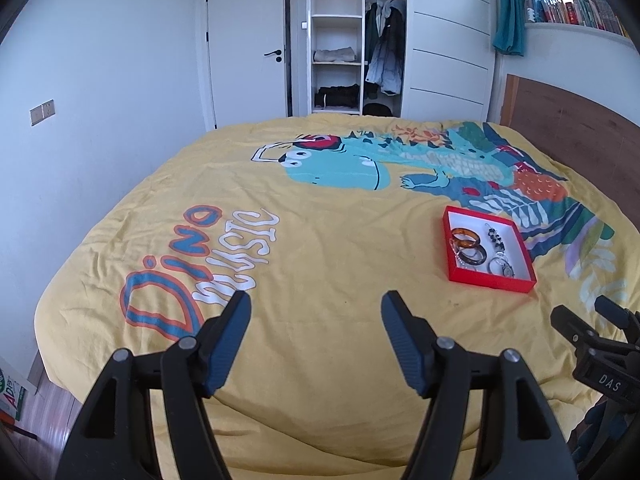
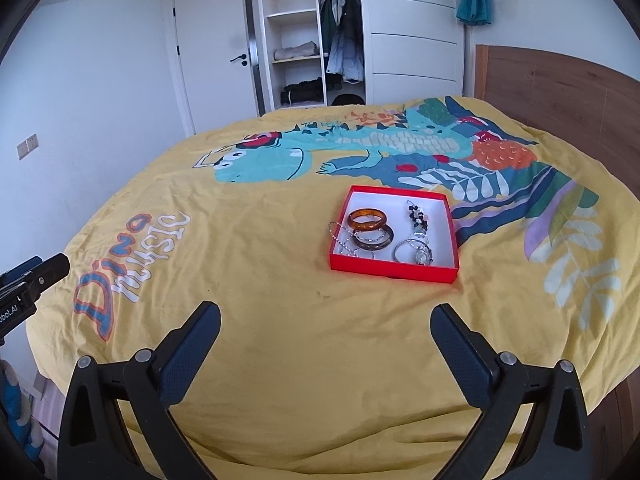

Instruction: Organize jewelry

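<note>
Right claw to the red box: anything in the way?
Nothing visible. Only bare yellow bedspread lies between the open right claw and the red box. The bangles and watch lie uncovered inside it.

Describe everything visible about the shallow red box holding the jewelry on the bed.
The shallow red box is a rectangular open tray, cardboard by its look, with red outer walls and a white inside. It lies flat on the yellow dinosaur-print bedspread, partly over the printed leaves. Inside lie an amber bangle, a darker bangle, a silver chain, a beaded piece and a watch. Neither gripper touches it.
</note>
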### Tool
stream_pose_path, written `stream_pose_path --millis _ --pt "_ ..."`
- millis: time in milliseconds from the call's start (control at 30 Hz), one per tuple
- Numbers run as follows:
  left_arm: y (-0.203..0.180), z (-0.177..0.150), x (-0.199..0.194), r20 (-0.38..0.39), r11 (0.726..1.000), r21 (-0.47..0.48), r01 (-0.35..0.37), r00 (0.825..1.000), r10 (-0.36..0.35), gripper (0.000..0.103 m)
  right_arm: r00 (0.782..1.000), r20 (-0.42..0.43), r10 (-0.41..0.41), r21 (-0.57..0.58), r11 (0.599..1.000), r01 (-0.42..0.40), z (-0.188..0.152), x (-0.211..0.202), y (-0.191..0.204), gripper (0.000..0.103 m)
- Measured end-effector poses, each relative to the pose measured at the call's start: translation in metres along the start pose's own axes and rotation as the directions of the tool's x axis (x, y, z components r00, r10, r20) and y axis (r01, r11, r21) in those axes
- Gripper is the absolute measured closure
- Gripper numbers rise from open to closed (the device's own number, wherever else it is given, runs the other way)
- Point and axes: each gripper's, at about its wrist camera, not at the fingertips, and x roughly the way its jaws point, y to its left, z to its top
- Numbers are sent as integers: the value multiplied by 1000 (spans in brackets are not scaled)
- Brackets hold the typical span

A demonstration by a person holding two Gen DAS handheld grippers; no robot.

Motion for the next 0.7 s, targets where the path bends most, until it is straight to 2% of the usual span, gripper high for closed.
stream_pose_path --millis 700 --pt "-1 -16 23 -58 1000 18 -6 998 7 33 999 -43 -20 -1 1000 20 -9 19 -2 0"
